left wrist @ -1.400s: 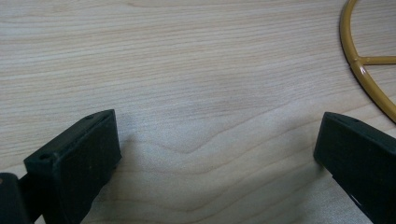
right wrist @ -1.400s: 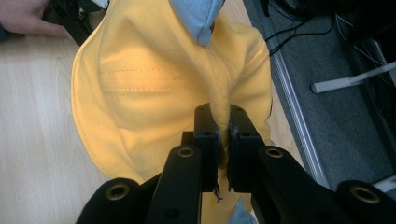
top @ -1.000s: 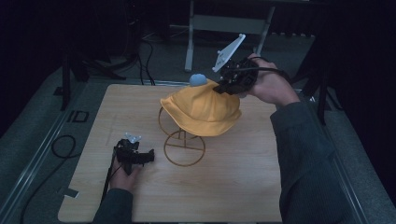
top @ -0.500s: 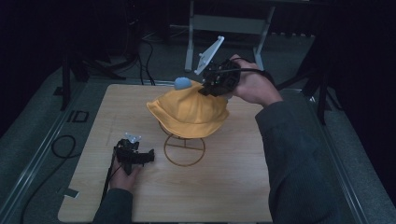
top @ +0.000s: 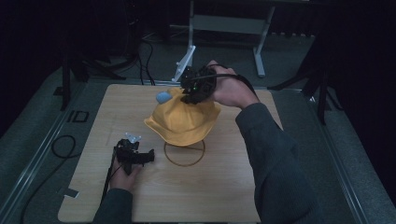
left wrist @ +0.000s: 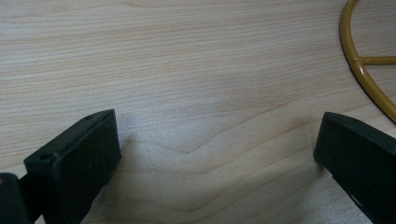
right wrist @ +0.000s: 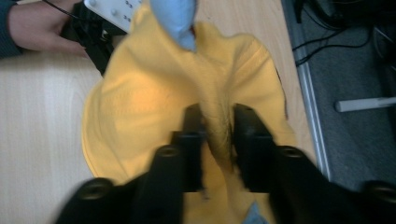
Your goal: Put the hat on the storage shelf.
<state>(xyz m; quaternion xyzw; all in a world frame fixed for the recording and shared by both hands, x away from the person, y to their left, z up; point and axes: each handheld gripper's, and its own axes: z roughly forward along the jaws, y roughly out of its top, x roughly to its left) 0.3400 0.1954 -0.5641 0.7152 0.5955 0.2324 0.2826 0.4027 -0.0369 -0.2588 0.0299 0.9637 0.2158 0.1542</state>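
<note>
A yellow bucket hat (top: 184,123) hangs over a gold wire stand whose ring base (top: 184,153) lies on the wooden table. A light-blue piece (top: 163,97) sticks out at the hat's top left. My right gripper (top: 189,98) points down at the crown; its jaws have just been opening. In the right gripper view the jaws (right wrist: 218,116) stand apart, with a loose fold of the hat (right wrist: 149,107) between them. My left gripper (top: 150,157) rests on the table left of the ring, open and with nothing in it (left wrist: 217,154), and the ring's edge (left wrist: 369,79) lies at its right.
The table (top: 93,121) has bare wood in front of and to the right of the stand. A grey metal frame (top: 224,23) stands on the floor behind it. Cables (top: 60,144) lie left of the table, and a bit of tape (top: 70,192) sits at its front left corner.
My right hand moved left and a little down with the hat, which now sits lower over the stand. Its jaws have parted. The left hand stayed still.
</note>
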